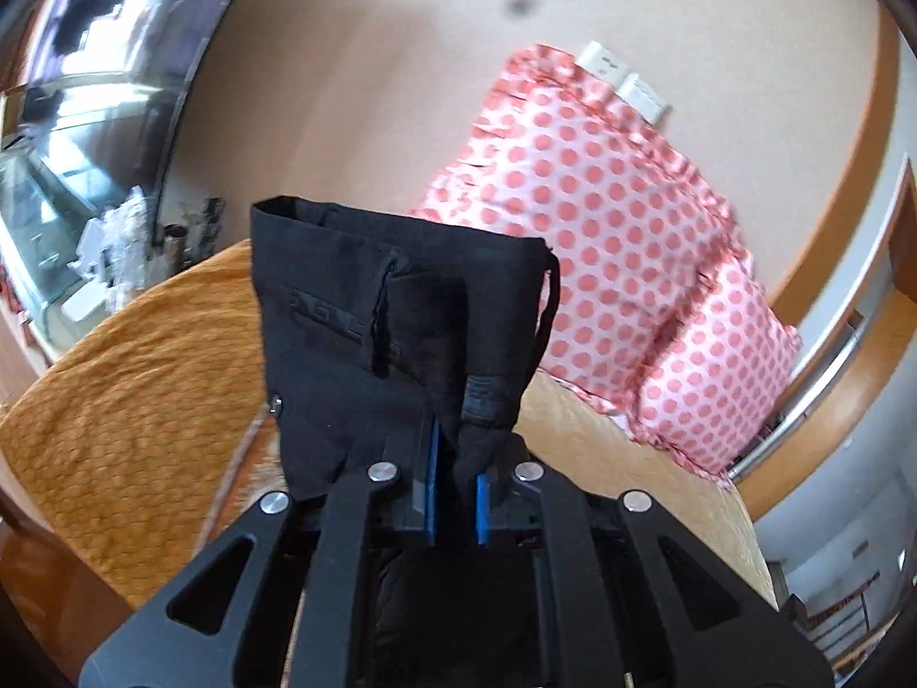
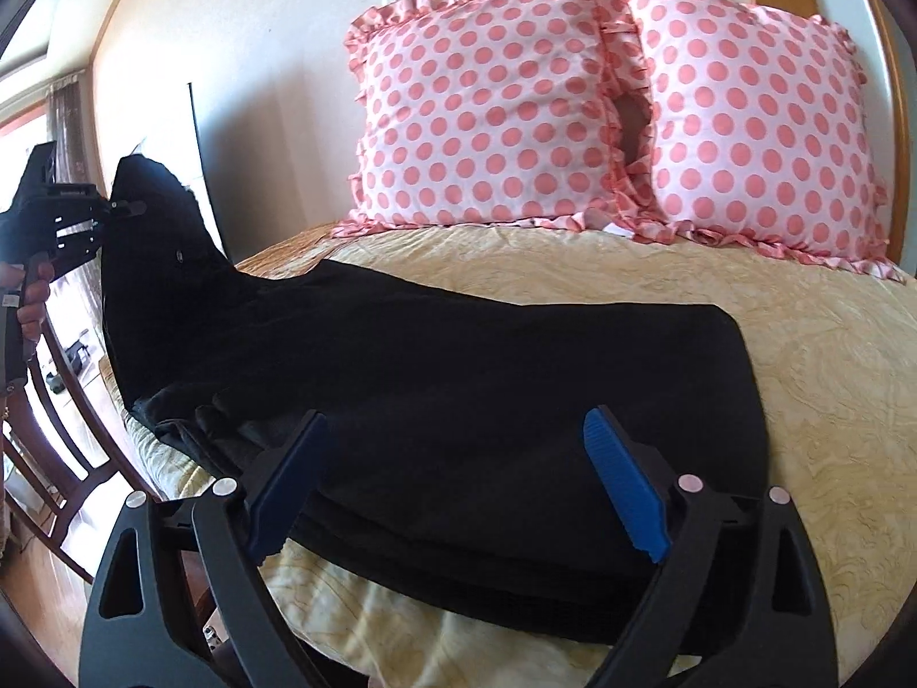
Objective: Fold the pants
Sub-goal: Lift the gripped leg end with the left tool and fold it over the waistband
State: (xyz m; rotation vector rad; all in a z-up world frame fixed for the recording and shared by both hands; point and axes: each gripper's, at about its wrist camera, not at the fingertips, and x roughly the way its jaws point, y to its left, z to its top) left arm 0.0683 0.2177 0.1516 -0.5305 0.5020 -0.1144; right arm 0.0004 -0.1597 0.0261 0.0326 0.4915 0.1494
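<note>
The black pants point(image 2: 458, 378) lie across the yellow bed point(image 2: 831, 390). Their waist end point(image 1: 395, 309) is lifted off the bed at the left. My left gripper point(image 1: 455, 493) is shut on the waist fabric, which stands up in front of its camera with a pocket and a drawstring showing. In the right wrist view the left gripper point(image 2: 123, 206) holds the raised waist at the far left. My right gripper point(image 2: 453, 458) is open wide and empty. Its blue pads point(image 2: 624, 487) sit above the folded leg part near the front bed edge.
Two pink polka-dot pillows point(image 2: 487, 109) point(image 2: 756, 126) lean on the wall at the head of the bed. An orange bedspread point(image 1: 132, 378) covers the bed's left side. A wooden chair point(image 2: 63, 430) stands left of the bed. A window point(image 1: 69, 143) lies beyond.
</note>
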